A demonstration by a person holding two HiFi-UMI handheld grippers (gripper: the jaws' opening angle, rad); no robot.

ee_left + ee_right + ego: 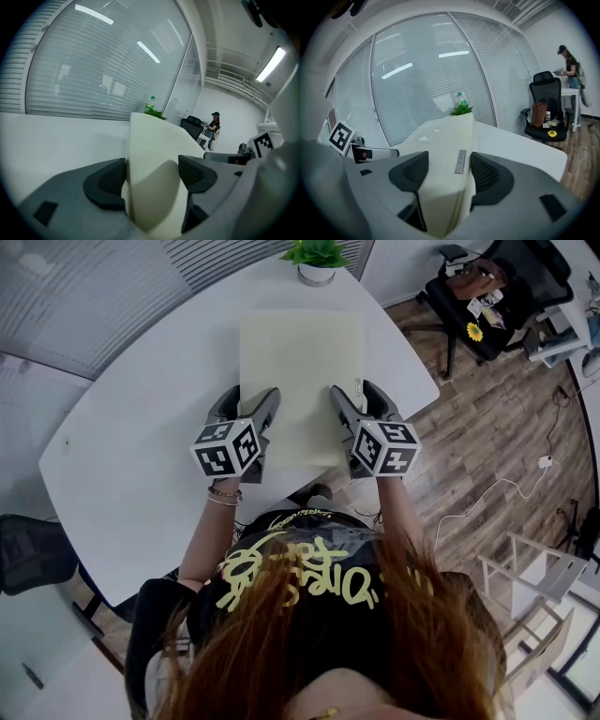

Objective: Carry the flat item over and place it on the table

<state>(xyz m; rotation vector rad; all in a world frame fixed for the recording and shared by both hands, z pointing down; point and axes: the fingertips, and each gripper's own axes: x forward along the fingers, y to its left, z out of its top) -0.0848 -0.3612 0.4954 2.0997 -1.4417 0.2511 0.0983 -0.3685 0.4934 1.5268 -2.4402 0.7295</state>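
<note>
Cream sheet (300, 362) held over white table (141, 446).
Left gripper (248, 409) and right gripper (358, 401) pinch its near edge; seems light, bendy.

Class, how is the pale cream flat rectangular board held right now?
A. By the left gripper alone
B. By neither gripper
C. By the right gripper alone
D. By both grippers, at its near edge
D: the left gripper and the right gripper each have jaws closed on the pale cream flat rectangular board, which sits between the jaws in both gripper views.
</note>
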